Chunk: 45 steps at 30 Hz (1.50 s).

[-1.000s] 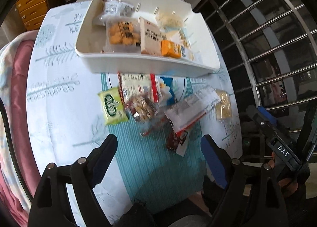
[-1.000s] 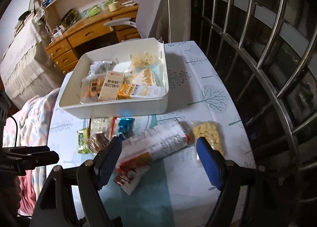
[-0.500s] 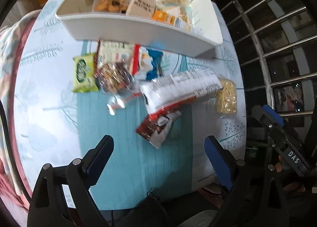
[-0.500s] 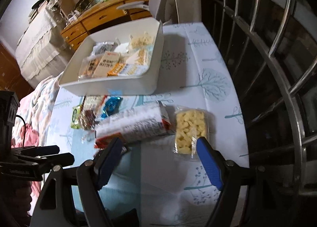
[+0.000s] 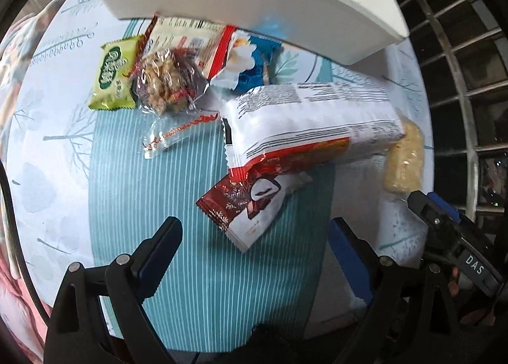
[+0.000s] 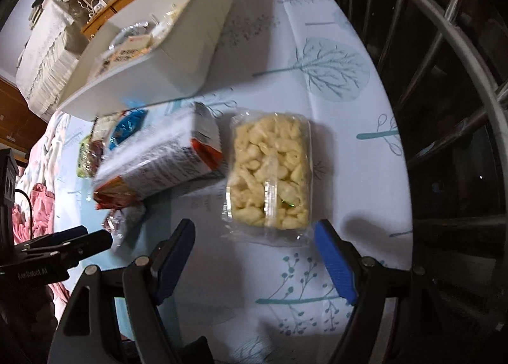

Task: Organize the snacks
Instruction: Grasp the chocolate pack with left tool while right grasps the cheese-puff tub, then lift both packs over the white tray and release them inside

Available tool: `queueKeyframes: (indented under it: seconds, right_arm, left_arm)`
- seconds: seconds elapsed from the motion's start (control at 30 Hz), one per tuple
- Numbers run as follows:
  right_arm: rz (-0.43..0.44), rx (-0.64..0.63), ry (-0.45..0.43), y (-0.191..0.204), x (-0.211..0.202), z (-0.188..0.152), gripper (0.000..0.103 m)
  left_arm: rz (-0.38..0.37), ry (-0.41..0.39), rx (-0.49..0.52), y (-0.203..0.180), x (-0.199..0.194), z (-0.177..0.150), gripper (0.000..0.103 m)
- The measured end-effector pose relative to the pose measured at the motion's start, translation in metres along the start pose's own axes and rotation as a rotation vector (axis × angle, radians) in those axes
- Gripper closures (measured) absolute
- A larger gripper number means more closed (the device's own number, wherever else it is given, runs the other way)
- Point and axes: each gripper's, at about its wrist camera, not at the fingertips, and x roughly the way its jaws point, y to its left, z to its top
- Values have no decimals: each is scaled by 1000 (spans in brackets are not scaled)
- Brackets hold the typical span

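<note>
The left gripper [image 5: 254, 249] hangs over the worktop [image 5: 54, 154] with its fingers [image 5: 162, 246] spread wide and nothing between them, just short of a red-and-white snack pack [image 5: 246, 205] lying on the teal striped mat [image 5: 190, 268]. A long white wrapper [image 5: 311, 119] rests across that pack, and beyond it lie a green packet [image 5: 112, 73], a clear bag of nuts [image 5: 163, 81] and a blue-and-white packet [image 5: 250, 62], all close to the wall of the white tray [image 5: 254, 5]. The right gripper [image 6: 254, 256] also has its fingers [image 6: 333, 262] apart and empty, straddling the near end of a clear bag of pale puffed snacks [image 6: 270, 173], which lies flat just beside the long white wrapper [image 6: 165, 160]. The tray [image 6: 165, 62] already has several snacks inside.
</note>
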Motion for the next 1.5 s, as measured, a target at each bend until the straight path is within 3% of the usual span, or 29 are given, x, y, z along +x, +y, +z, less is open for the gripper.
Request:
queueKeyframes:
  seconds: [0.37, 0.67, 0.77, 0.83, 0.87, 1.07, 1.5]
  right_arm:
    - [-20, -69, -25, 0, 23, 8, 25]
    - [-79, -144, -44, 13, 30, 16, 26]
    - [-92, -141, -42, 13, 30, 18, 35]
    - [-92, -139, -35, 11, 28, 18, 39]
    - [-89, -135, -29, 11, 28, 18, 40]
    - [-74, -92, 0, 10, 22, 20, 40]
    - [-46, -16, -51, 18, -23, 23, 40]
  left_arm:
    - [36, -22, -53, -7, 31, 5, 12]
    - [110, -32, -58, -20, 47, 11, 27]
    - [133, -28, -72, -23, 50, 16, 37]
    - [127, -24, -75, -22, 50, 20, 44]
    - [122, -25, -74, -24, 48, 19, 55]
    - [82, 12, -84, -22, 48, 26, 70]
    - [36, 94, -74, -4, 27, 4, 76]
